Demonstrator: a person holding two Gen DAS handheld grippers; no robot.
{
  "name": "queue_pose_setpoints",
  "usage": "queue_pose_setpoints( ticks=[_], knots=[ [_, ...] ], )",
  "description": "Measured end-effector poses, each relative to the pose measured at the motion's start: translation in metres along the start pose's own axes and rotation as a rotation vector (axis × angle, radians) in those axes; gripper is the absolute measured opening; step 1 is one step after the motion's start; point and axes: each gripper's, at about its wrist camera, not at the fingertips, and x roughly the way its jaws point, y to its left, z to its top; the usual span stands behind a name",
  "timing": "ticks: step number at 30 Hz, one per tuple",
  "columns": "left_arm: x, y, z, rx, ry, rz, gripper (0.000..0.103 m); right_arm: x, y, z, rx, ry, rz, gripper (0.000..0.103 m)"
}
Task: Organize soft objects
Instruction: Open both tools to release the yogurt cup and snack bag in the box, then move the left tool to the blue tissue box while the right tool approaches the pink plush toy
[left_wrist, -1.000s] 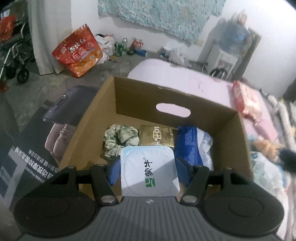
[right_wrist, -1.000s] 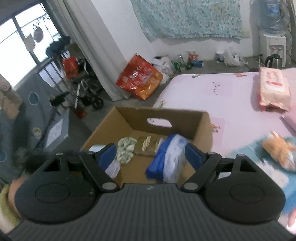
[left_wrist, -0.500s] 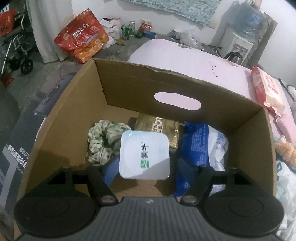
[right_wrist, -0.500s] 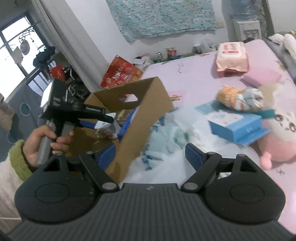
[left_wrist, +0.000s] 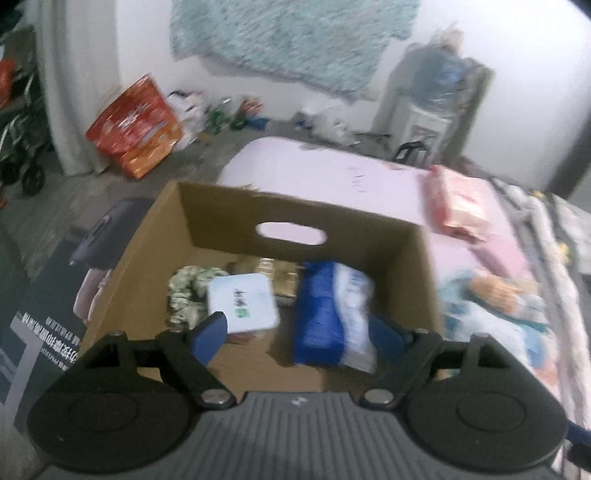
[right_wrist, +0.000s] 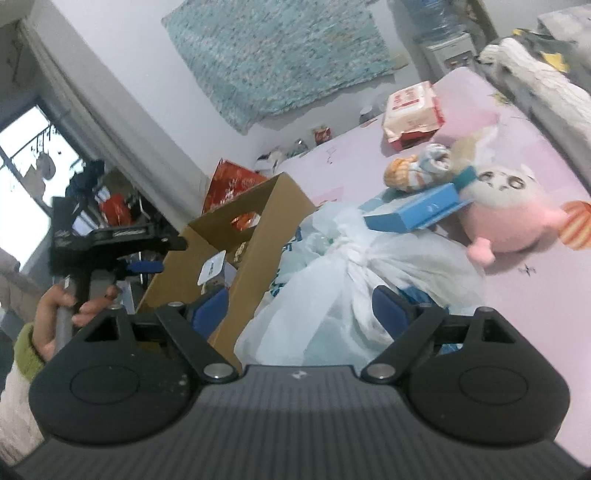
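Cardboard box (left_wrist: 122, 291) as landmark: inside, white square pouch (left_wrist: 242, 301) lying loose between green scrunchie (left_wrist: 184, 291) and blue-white pack (left_wrist: 332, 314), gold packet (left_wrist: 277, 277) behind. Above the box's near edge, left gripper (left_wrist: 295, 332), jaws opening, empty. Right of the box, knotted white plastic bag (right_wrist: 351, 280) between right gripper's (right_wrist: 299, 310) opening jaws, pads not pressing. Beyond the bag, pink plush toy (right_wrist: 509, 218).

left gripper (left_wrist: 295, 332) jaws opening, nothing between them, above cardboard box (left_wrist: 369, 229). inside: white pouch (left_wrist: 242, 301), green scrunchie (left_wrist: 186, 291), gold packet (left_wrist: 277, 277), blue-white pack (left_wrist: 332, 314).
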Motion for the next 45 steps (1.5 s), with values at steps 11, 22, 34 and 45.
queue_pose_setpoints(
  ticks=[11,22,34,45],
  knots=[
    [-0.086,-0.082,-0.044,0.208,-0.173,-0.088,0.094,-0.036,-0.025,-0.026,0.08,-0.04,0.032,0.088],
    [-0.099,-0.15,-0.061,0.29,-0.115,-0.205,0.102,-0.061,-0.051,-0.041,0.135,-0.06,0.075,0.089],
    [-0.067,-0.216,-0.041,0.373,-0.088,-0.192,0.102,-0.072,-0.081,-0.042,0.157,-0.081,0.022,0.089],
    [0.012,-0.278,-0.025,0.572,0.04,-0.158,0.1,-0.054,-0.122,-0.013,0.165,-0.109,-0.098,0.089]
  ],
)
